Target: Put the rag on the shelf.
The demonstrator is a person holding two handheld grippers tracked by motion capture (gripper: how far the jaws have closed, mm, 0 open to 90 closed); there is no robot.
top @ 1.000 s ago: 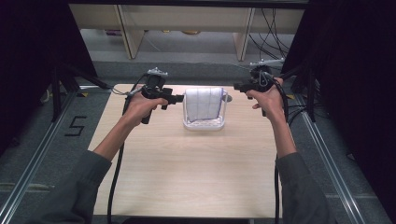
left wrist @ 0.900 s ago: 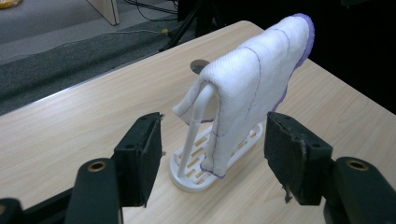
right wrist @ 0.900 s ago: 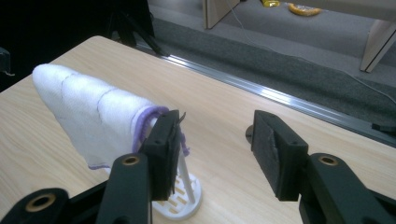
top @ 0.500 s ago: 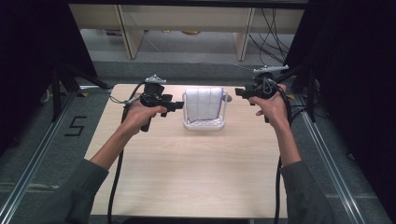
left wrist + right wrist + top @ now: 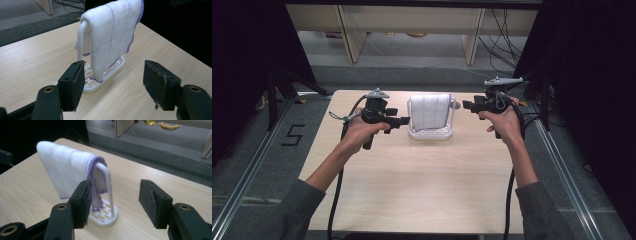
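A white cloth [image 5: 430,113] with thin purple lines and a purple edge hangs over a small white rack [image 5: 430,133]. The rack stands near the far edge of the wooden bench [image 5: 422,185], about in the middle from side to side. The cloth is folded over the top bar, so 1 flap hangs down on each side.

The left gripper [image 5: 404,120] is just beside the rack on 1 side, and the right gripper [image 5: 466,105] is just beside it on the other side. Both point in at the cloth. In the left gripper view, its 2 fingers [image 5: 72,85] are spread wide with nothing between them. In the right gripper view, the right fingers [image 5: 81,202] are spread wide too, and they hold nothing. Neither gripper touches the cloth or the rack.

The cloth looks soft, thick and light. I think it would bend and flop when lifted, and it would not slip much in the rough black pads. The rack looks light too, so I think it could tip or slide if the cloth gets tugged sideways. The best spots to pinch look like the hanging side edges or the bottom corners, 1 for each gripper. Lifting straight up would likely free it from the bar.
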